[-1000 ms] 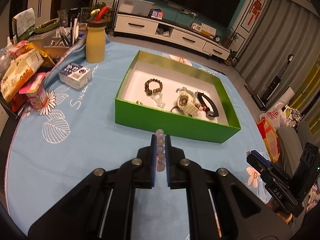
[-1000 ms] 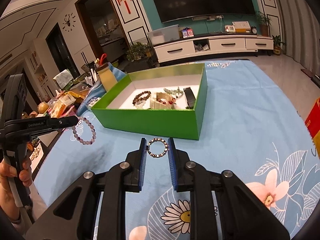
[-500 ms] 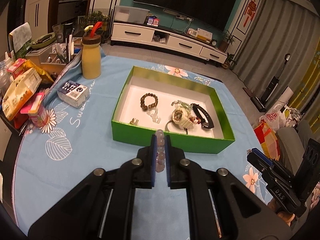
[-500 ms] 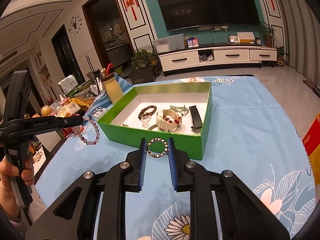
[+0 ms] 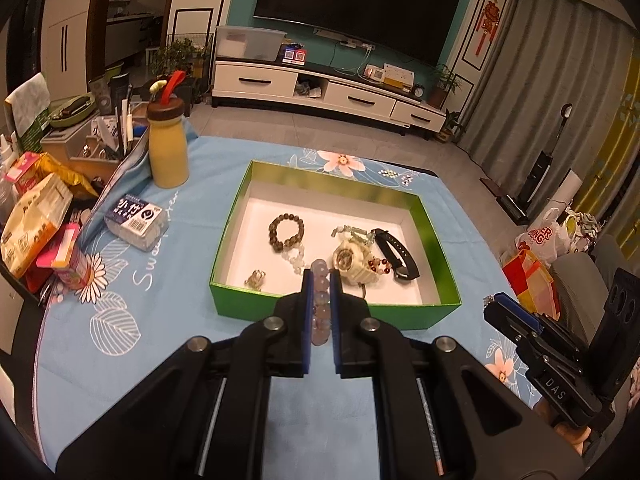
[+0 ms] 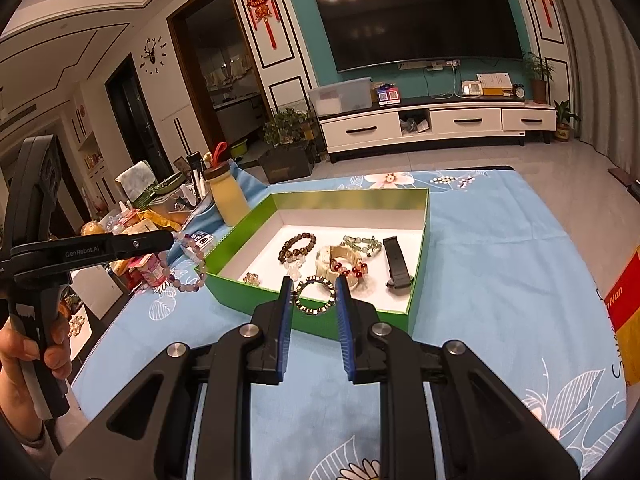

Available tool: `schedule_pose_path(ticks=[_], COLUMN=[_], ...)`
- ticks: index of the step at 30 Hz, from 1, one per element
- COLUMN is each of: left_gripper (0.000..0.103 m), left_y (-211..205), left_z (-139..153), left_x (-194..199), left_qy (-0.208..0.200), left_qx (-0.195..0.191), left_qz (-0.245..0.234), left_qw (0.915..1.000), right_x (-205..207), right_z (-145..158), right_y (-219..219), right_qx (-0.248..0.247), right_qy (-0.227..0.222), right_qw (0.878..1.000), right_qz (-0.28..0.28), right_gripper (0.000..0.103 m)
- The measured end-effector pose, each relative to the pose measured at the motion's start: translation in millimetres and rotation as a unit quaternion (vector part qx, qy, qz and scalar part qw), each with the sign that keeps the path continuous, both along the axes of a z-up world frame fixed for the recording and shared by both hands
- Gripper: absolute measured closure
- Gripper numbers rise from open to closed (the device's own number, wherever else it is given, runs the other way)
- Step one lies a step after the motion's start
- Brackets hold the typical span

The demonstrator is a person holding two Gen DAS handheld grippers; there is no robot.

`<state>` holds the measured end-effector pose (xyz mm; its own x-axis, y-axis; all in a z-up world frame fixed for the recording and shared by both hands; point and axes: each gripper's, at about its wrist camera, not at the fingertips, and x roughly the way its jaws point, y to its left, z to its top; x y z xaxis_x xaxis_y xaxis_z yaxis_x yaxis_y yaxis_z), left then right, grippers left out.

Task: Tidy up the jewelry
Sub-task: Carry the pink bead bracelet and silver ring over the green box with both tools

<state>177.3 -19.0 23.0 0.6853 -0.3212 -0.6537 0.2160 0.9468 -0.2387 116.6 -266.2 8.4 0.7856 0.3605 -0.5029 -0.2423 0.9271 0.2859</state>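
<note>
Box (image 5: pixel 334 314) mid-table w/ watch (image 5: pixel 352 258) inside, bottle (image 5: pixel 167 148) & packets (image 5: pixel 136 222) to its left

Place: a home living room
Signs: wall-mounted television (image 6: pixel 420 16), white media cabinet (image 6: pixel 436 124), grey curtains (image 5: pixel 548 80), red knot ornament (image 6: pixel 262 4), potted plants (image 6: pixel 286 128), flowered cloth on the surface (image 6: pixel 492 248)

The right gripper (image 6: pixel 313 300) jaws clamp a metal ring bracelet (image 6: pixel 314 295) above the green box (image 6: pixel 420 248) near edge, while the left gripper (image 6: pixel 170 240) dangles a pale bead bracelet (image 6: pixel 192 264).
</note>
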Motion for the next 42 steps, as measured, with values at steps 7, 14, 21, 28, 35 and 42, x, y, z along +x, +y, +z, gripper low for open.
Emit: schedule_pose_path(ticks=[7,14,21,28,35,42], left_gripper=[0.096,0.096,0.096,0.096,0.096,0.096], left_y=[-9,-15,-18,-23,-28,-28], left_z=[5,9,12,8,3,-3], left_x=[13,27,45,61,78,95], left_qy=[-0.007,-0.013,-0.016,-0.015,-0.013,-0.004], left_qx=[0.005,0.010,0.018,0.024,0.032,0.033], left_qz=[-0.006,-0.010,-0.010,-0.010,-0.010,-0.007], left_qw=[0.9999,0.9998,0.9997,0.9995,0.9994,0.9994], right_x=[9,19,33,49,64,83], right_z=[4,7,8,6,4,-4], right_y=[1,0,-4,-6,-7,-12], right_qx=[-0.003,-0.006,-0.005,-0.005,-0.007,0.002], right_qy=[-0.006,-0.011,-0.009,-0.005,-0.001,0.020], right_qw=[1.000,1.000,1.000,1.000,1.000,1.000], right_qz=[-0.002,-0.005,-0.009,-0.012,-0.012,-0.012], right_gripper=[0.082,0.082,0.082,0.082,0.082,0.082])
